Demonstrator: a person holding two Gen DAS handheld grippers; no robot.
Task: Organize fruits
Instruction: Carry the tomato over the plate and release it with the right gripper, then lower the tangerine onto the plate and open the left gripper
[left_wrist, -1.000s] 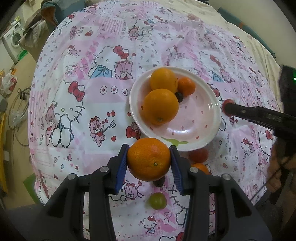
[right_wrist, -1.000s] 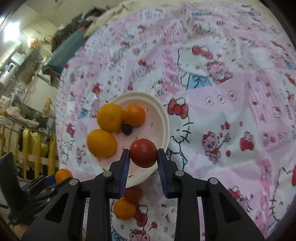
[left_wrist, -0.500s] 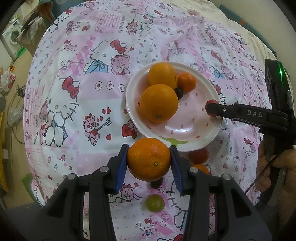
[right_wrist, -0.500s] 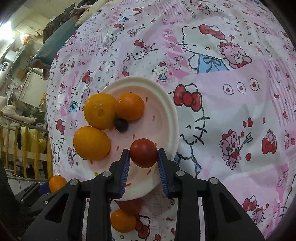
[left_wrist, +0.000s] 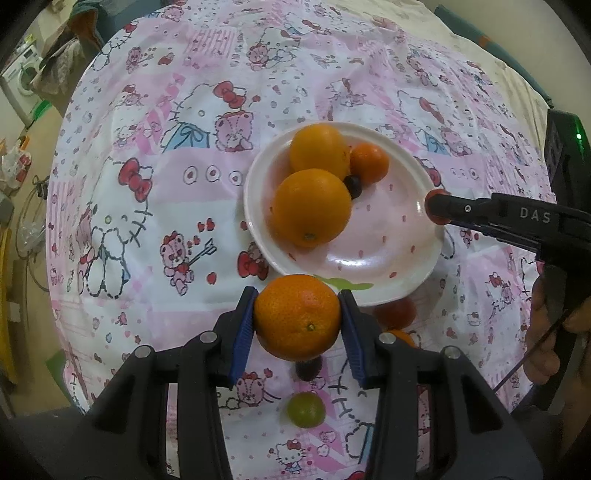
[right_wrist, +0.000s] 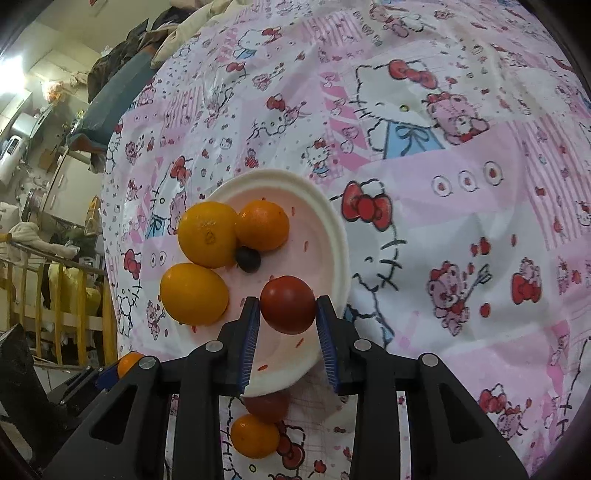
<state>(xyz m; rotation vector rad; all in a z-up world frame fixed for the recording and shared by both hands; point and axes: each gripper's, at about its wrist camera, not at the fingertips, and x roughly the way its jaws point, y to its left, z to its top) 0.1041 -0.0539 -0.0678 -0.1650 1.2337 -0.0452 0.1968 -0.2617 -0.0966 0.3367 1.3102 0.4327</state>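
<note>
A white plate (left_wrist: 399, 258) (right_wrist: 332, 236) holds two big oranges (left_wrist: 312, 206) (right_wrist: 194, 293), a small tangerine (left_wrist: 369, 162) (right_wrist: 263, 229) and a dark grape (left_wrist: 354, 184) (right_wrist: 248, 259). My left gripper (left_wrist: 297, 318) is shut on a large orange (left_wrist: 297, 316) just before the plate's near rim. My right gripper (right_wrist: 288, 305) is shut on a red tomato (right_wrist: 288, 304) over the plate's edge; it shows in the left wrist view (left_wrist: 436, 206).
On the Hello Kitty cloth (left_wrist: 147, 184) near the plate lie a red tomato (left_wrist: 397, 313) (right_wrist: 267, 406), a small orange (right_wrist: 255, 435), a dark grape (left_wrist: 308, 369) and a green grape (left_wrist: 306, 410). The table edge and room clutter lie at the left.
My right gripper, still holding the tomato, has pulled back from over the plate's middle to its rim. My left gripper still holds its orange before the plate's near rim.
</note>
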